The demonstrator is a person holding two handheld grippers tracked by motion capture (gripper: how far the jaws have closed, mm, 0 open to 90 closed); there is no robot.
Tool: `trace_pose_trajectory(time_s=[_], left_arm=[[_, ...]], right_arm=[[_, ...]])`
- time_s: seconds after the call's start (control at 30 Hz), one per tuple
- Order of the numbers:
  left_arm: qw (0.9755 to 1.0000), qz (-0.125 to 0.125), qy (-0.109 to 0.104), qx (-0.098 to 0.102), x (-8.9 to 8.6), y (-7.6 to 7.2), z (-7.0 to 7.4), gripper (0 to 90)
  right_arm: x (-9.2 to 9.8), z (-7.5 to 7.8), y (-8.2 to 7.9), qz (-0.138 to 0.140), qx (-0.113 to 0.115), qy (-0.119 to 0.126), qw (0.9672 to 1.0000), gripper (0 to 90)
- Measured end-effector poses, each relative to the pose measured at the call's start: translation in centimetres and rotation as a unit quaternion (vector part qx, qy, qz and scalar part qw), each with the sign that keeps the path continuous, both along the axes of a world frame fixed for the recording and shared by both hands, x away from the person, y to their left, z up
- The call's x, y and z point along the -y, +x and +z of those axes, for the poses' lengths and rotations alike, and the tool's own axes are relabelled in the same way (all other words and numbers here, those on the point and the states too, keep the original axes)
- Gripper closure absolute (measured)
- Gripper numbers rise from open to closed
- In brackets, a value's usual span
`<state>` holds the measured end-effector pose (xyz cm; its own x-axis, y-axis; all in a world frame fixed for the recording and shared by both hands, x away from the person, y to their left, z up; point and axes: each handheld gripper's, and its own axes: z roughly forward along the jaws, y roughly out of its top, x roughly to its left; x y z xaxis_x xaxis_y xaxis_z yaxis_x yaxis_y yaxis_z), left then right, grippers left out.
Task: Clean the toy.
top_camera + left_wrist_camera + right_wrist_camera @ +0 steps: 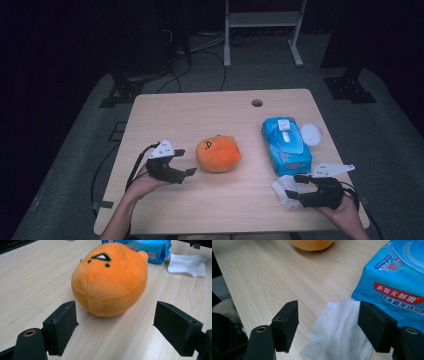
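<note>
Plush toy [110,280]: matt orange fleece cloth. Table [200,112]: smooth pale wood-grain. Wipes pack [397,277]: glossy blue plastic. Wipe [337,330]: white, embossed, paper-like.

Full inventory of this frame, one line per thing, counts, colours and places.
plush toy: 1, orange, table middle, just ahead of the left tongs.
wipes pack: 1, blue, right side of table.
lid: 1, white, round, right of the pack.
wipe: 1, white, crumpled, near edge below the pack, at the right tongs.
table: 1, light wood, round hole near far edge.
left tongs: 1, black, open, nothing between the jaws.
right tongs: 1, black, open over the wipe.
</note>
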<state>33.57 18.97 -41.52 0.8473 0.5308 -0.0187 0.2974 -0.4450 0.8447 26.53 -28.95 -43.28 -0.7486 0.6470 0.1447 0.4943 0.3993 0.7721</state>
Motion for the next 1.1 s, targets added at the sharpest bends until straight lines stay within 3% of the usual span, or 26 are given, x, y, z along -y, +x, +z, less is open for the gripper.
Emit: trace_pose_trajectory(time_s=[0.4,1.1], left_arm=[[0.9998,0.018,-0.002,-0.011,-2.1,-1.4,-1.5,17.6],[0.9988,0.044,-0.001,-0.021,-4.8,-3.5,-2.7,17.0]], right_arm=[[0.1,0.0,0.0,-0.001,0.000,0.000,1.0000,31.7],[0.2,-0.1,0.0,-0.005,-0.003,-0.001,1.0000,31.4]])
